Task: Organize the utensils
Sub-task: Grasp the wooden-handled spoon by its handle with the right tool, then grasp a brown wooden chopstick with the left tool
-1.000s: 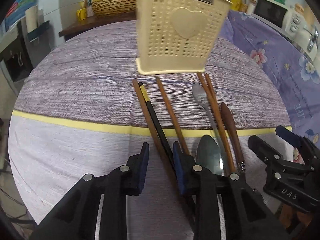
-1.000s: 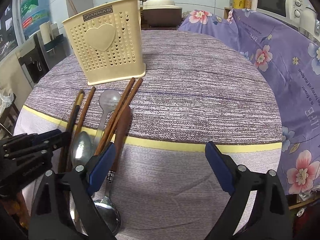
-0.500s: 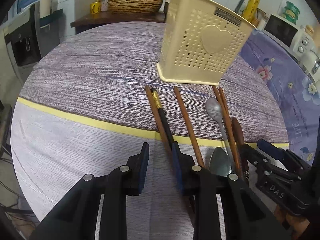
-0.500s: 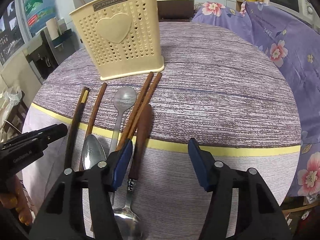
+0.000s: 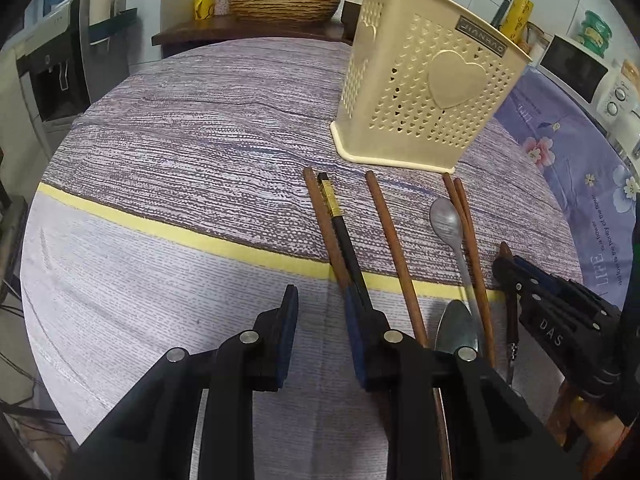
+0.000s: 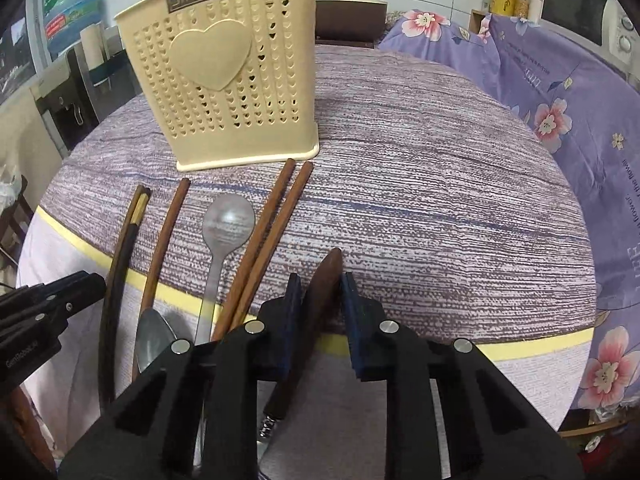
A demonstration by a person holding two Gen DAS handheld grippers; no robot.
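Now | right tool [image 6: 320,312] closing around wooden-handled utensil [image 6: 322,284] (dark brown, tapered) | left tool [image 5: 320,320] empty, narrowly parted

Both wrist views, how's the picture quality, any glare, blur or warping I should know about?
Left wrist view: heavy fisheye bending, dark corners, the cream utensil holder leans sideways; sharp, no motion blur; soft glare on the metal spoon bowl. Right wrist view: same barrel warp curving the table edge; even indoor light, faint shadows; the pale spoon shows a dull sheen, the wooden handle between the jaws is crisp.
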